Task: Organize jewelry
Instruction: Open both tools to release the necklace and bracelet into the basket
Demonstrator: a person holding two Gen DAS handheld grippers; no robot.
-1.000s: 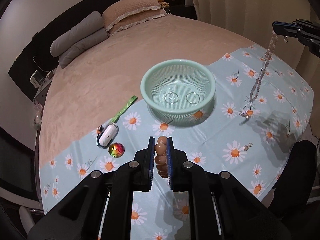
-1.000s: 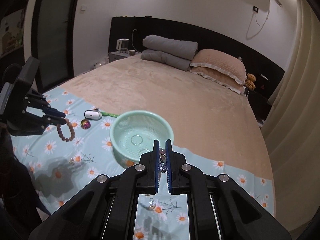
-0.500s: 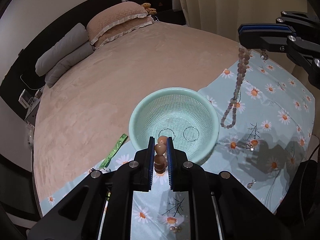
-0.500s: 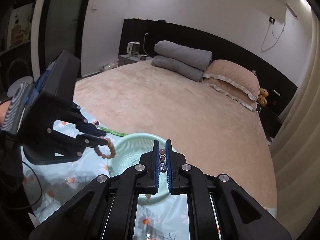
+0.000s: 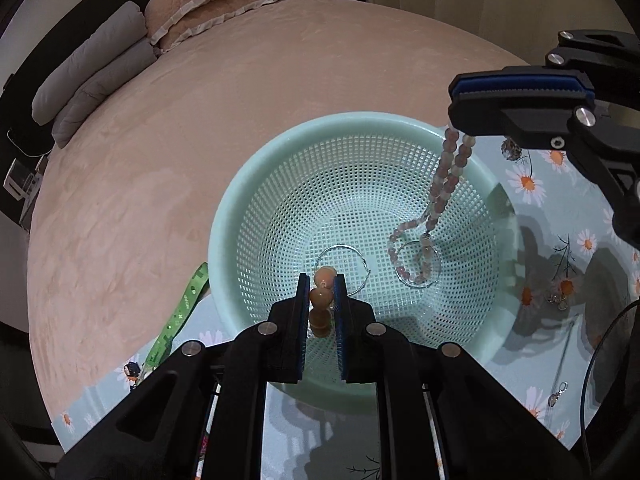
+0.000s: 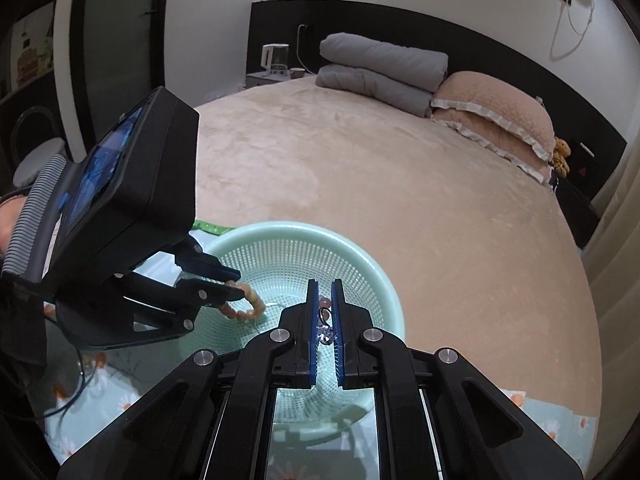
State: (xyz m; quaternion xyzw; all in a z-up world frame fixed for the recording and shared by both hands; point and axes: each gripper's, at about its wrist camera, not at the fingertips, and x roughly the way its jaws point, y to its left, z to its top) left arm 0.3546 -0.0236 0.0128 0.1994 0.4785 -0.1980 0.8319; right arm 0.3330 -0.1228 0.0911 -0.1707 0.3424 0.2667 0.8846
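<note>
A mint green mesh basket (image 5: 280, 184) stands on the daisy-print cloth; it also shows in the right wrist view (image 6: 372, 276). Two silver hoop earrings (image 5: 340, 268) lie on its bottom. My left gripper (image 5: 322, 296) is shut on a brown bead bracelet (image 5: 320, 300) above the basket's near rim. My right gripper (image 6: 324, 316) is shut on a pink-grey bead necklace (image 5: 444, 184) that hangs into the basket, its lower end resting on the bottom. In the right wrist view the left gripper (image 6: 234, 282) holds the brown bracelet (image 6: 248, 308) over the basket.
The daisy-print cloth (image 5: 532, 364) covers the near part of a beige bed (image 5: 200, 120). A green strap (image 5: 180, 312) lies left of the basket. Small charms (image 5: 558, 300) and a pendant (image 5: 556, 396) lie on the cloth at the right. Pillows (image 6: 492, 120) lie at the bed's head.
Both grippers have moved over the basket. The necklace has come down into the basket and its end now rests on the bottom. The left gripper still holds the brown bracelet.
</note>
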